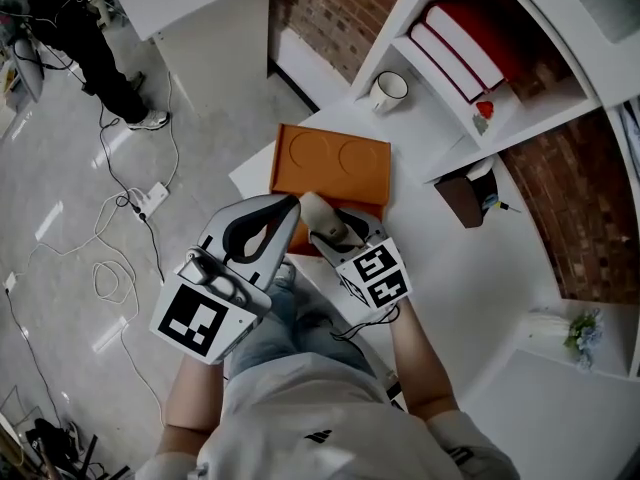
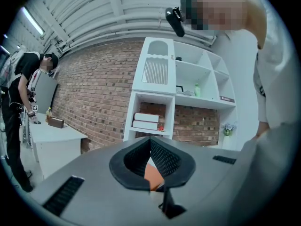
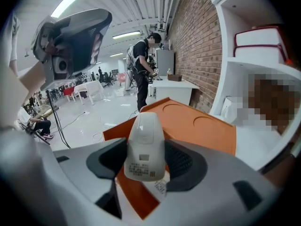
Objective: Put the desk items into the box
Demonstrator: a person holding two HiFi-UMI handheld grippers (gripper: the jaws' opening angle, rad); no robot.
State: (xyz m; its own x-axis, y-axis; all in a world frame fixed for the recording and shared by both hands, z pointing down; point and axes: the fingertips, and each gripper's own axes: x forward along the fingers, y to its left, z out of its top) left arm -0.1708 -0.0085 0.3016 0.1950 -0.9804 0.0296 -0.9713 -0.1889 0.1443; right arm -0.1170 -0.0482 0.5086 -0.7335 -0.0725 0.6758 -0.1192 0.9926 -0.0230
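Two hand-held grippers are raised together over the near edge of the white desk (image 1: 455, 268). The left gripper (image 1: 288, 208) has its jaws pressed together at the tips; only a sliver of orange shows through the loop of its black pads, and nothing is held there. Beyond it lies the flat orange rectangular box (image 1: 330, 158), square on the desk, with two shallow round recesses in its upper face; whether that face is a closed lid cannot be determined. The right gripper (image 3: 146, 160) is pinching the off-white rounded plastic computer mouse (image 3: 145, 142) across its flanks, labelled underside facing the camera, nose pointing toward the box. The mouse is clear of the desk, over the near edge of the box and not yet inside it. Assessment: the mouse is light and rigid, but its shell is smooth and curved, so it may slide or twist between the pads. The best hold looks to be across the widest part of the two sides, as now. It should tolerate a gentle set-down; a drop is inadvisable. Further right stand a white ceramic mug (image 1: 388, 90) and red-covered books (image 1: 470, 33) on the white shelf unit, both untouched.
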